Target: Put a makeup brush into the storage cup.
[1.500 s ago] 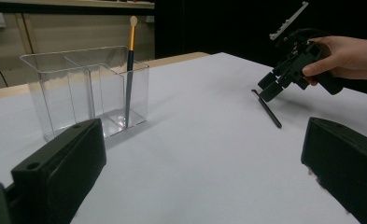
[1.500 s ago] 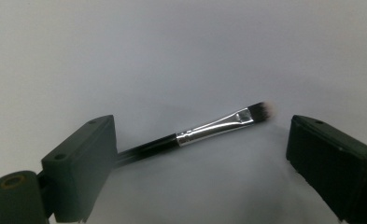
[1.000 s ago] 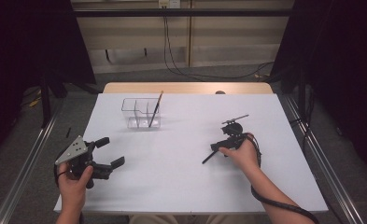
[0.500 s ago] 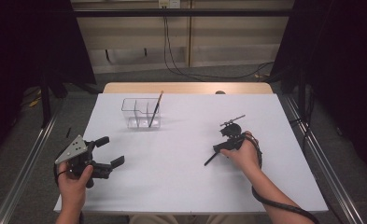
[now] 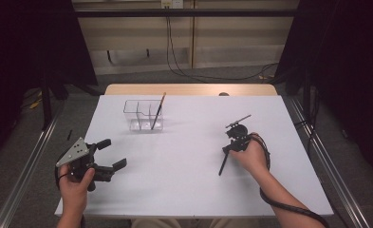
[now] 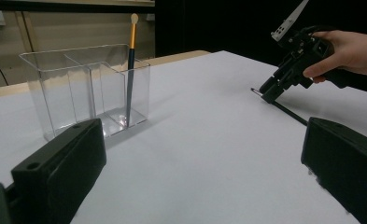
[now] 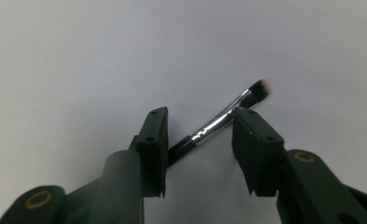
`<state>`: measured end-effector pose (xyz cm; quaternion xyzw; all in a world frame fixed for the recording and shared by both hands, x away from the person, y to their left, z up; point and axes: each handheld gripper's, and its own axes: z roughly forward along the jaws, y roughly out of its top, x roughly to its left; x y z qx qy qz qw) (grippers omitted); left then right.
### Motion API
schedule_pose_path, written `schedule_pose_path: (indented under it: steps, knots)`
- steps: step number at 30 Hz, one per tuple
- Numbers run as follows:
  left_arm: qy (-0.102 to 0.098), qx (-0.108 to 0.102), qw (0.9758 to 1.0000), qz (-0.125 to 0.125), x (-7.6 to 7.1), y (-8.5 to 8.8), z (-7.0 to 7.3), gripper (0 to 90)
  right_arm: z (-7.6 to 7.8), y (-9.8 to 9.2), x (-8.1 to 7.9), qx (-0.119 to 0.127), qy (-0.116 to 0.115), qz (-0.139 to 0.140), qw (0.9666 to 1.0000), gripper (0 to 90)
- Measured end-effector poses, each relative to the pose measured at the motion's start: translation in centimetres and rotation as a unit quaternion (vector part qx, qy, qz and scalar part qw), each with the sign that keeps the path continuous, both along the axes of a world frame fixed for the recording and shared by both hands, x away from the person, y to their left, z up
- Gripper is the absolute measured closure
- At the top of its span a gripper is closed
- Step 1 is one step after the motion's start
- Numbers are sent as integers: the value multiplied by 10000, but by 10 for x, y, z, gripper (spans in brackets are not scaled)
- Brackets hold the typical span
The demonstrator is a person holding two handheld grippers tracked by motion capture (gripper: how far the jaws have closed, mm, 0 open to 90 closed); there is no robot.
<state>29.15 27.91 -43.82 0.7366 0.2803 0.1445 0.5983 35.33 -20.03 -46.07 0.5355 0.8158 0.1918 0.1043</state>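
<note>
Slim black makeup brush w/ silver ferrule [image 7: 217, 122] lies flat on white tabletop [image 5: 184, 156], diagonally between my right tool [image 7: 200, 140] jaws; they've just been closing, pads not yet clamped. Left tool [image 5: 109, 154] released, well apart. Clear plastic organizer [image 5: 144, 115] beyond.

A white table [image 5: 184, 180] is standing on grey floor [image 5: 222, 78], its wooden edge [image 5: 189, 89] facing a beige wall panel [image 5: 231, 42]. Black cables [image 5: 179, 52] are hanging behind the table; dark curtains [image 5: 27, 42] are flanking it.
</note>
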Motion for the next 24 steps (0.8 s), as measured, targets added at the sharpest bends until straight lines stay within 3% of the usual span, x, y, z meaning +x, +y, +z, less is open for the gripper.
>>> schedule_pose_path:
  steps: [8,14,17,24]
  knots:
    - [4,-4,10000,14,0,1,0,1,3,-9,0,75,254,8,9996,836]
    - [-3,18,10000,9,0,0,0,1,4,-13,0,219,408,-59,9989,833]
    - [13,10,10000,16,0,0,0,1,4,-15,0,338,504,-118,9981,757]
    - [-15,33,10000,10,0,0,1,1,7,-19,-4,240,655,-73,9975,745]
